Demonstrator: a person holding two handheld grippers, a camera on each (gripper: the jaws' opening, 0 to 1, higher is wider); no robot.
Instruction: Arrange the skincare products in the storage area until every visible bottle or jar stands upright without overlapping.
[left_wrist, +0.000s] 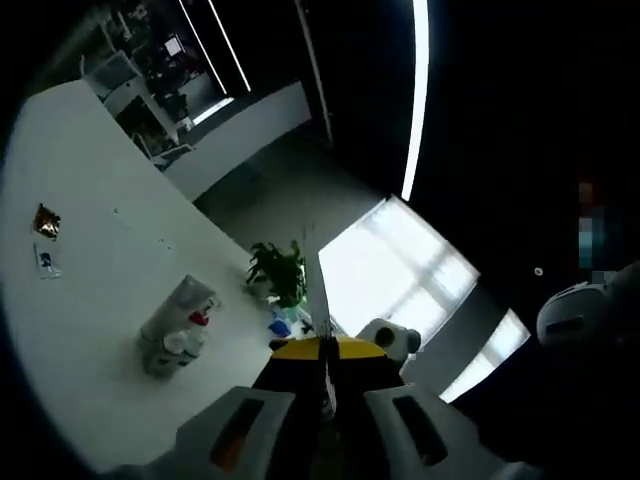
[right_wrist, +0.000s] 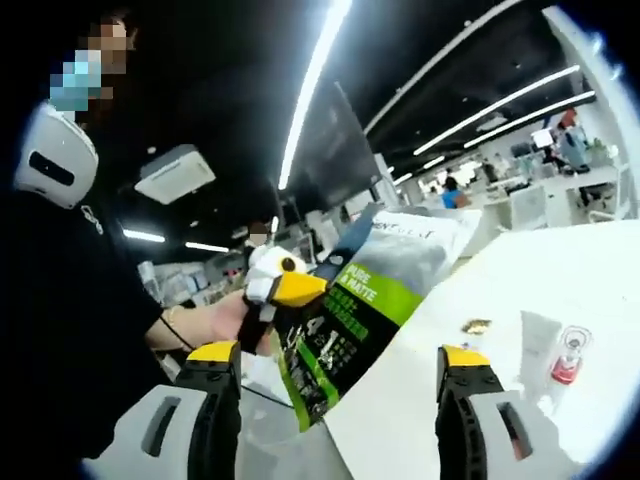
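My left gripper (left_wrist: 325, 352) is shut on a flat green and silver pouch (left_wrist: 314, 285), which I see edge-on as a thin strip rising from the yellow jaw tips. In the right gripper view the same left gripper (right_wrist: 287, 288) comes in from the left, holding the pouch (right_wrist: 375, 285) up over the table edge. My right gripper (right_wrist: 338, 356) stands open below it, with nothing between its jaws. On the white table lie a white tube (right_wrist: 535, 345) and a small clear bottle with a red cap (right_wrist: 568, 358). A clear bag of bottles (left_wrist: 178, 330) lies on the table.
The white table (left_wrist: 100, 200) carries a small gold wrapper (left_wrist: 46, 221) and a small packet (left_wrist: 45, 262). A potted plant (left_wrist: 280, 275) and a white roll (left_wrist: 390, 338) sit near its edge. A person in dark clothes (right_wrist: 70, 330) stands at the left. Office desks lie beyond.
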